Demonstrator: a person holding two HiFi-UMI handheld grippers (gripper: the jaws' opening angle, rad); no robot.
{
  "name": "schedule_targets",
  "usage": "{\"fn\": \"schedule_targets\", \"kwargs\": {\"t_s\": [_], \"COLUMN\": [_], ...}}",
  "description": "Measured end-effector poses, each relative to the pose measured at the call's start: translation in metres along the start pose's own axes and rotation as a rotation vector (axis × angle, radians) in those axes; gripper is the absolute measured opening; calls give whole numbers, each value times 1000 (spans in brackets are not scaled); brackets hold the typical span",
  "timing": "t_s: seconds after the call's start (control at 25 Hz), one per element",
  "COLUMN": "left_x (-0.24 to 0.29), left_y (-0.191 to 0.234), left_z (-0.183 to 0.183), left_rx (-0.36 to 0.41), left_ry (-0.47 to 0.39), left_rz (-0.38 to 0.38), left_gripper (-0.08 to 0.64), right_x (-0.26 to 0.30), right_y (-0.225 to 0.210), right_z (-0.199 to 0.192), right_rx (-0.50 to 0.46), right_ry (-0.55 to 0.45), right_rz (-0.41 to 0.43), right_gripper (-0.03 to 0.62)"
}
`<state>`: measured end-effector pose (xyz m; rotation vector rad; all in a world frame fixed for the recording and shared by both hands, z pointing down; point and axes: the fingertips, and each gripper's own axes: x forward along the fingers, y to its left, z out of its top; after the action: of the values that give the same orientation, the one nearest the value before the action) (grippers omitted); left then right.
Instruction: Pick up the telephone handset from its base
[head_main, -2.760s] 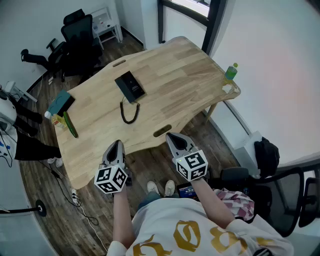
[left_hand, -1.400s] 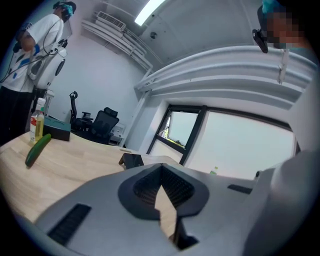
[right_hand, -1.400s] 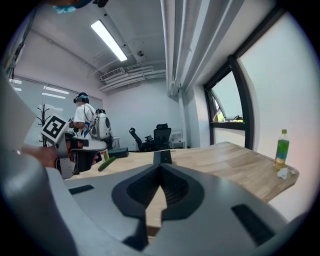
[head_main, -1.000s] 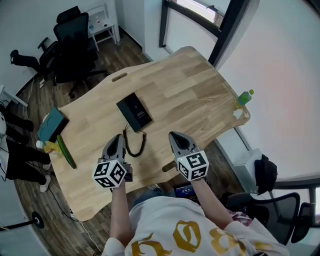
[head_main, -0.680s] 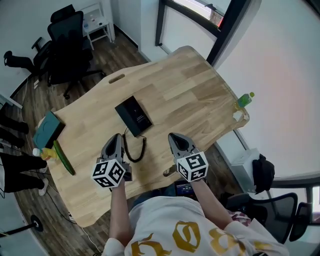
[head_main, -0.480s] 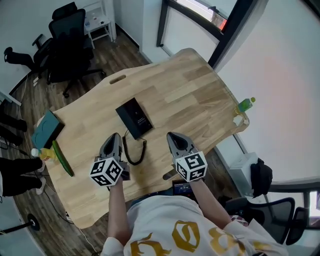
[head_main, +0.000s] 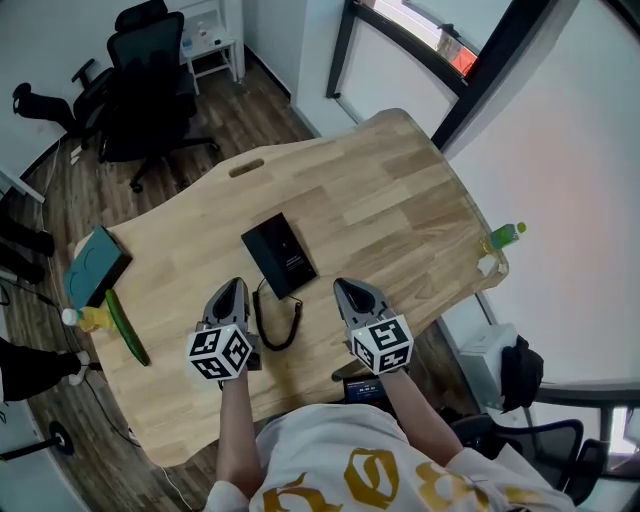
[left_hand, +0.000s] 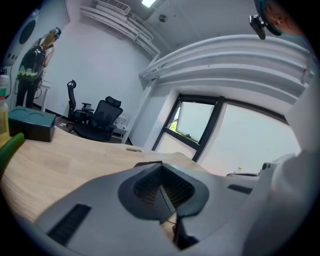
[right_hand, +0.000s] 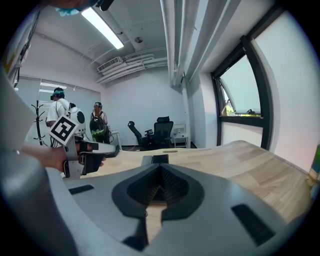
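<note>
Task is standing at its opening stage: nothing is lifted yet. The telephone (head_main: 281, 255) is lying flat on the worktop (head_main: 390, 200), towards the middle, with the handset apparently sitting on its base (from above the two are not separating into distinct parts). Its coiled cord (head_main: 283, 325) is trailing towards the near edge, between the two tools.

The left gripper (head_main: 233, 287) and right gripper (head_main: 344, 288) are hovering over the near edge, short of the telephone, each pointing at it. The fingers (left_hand: 172, 187) of the left are pressing together on nothing; those of the right (right_hand: 172, 187) are likewise meeting, empty. Opening, reaching, gripping and lifting are all remaining.

Containers: a teal box (head_main: 96, 266) is sitting closed at the left edge, contents not showing. A yellowish bottle (head_main: 84, 318) beside it and a green bottle (head_main: 503, 236) at the far right corner are standing capped; fill cannot be judged.
</note>
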<state>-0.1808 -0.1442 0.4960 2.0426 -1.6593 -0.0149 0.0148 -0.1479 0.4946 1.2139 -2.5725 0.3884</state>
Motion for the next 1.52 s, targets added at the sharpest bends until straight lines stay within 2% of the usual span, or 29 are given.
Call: {"fn": "schedule_targets", "kwargs": {"t_s": [0.12, 0.24, 0.4, 0.6, 0.84, 0.88, 1.16, 1.36, 1.52], "left_x": [16, 28, 43, 58, 71, 73, 87, 96, 101], "left_y": [3, 9, 14, 22, 28, 28, 24, 24, 23], "left_z": [-19, -33, -42, -55, -59, -62, -87, -90, -90], "left_rx": [-9, -6, -32, -14, -47, -66, -153, -199, -163], "left_ry": [76, 120, 148, 197, 201, 207, 271, 269, 276], "left_rz": [-18, -4, 4, 30, 45, 36, -10, -22, -35], "left_gripper": [6, 6, 6, 6, 6, 12, 219, 224, 213], "right_x": [9, 18, 35, 58, 84, 86, 96, 102, 101], "right_y": [-6, -10, -16, -23, -33, -34, -35, -41, -44], "right_z": [-4, -10, -16, -21, -31, -33, -49, -52, -57], "right_rx": [-20, -23, -19, -38, -23, -20, -10, -5, 3], "right_ry": [18, 43, 70, 104, 138, 146, 188, 199, 211], "right_rz": [-10, -3, 14, 42, 60, 63, 82, 83, 76], "right_gripper": [5, 5, 5, 5, 5, 5, 5, 5, 5]}}
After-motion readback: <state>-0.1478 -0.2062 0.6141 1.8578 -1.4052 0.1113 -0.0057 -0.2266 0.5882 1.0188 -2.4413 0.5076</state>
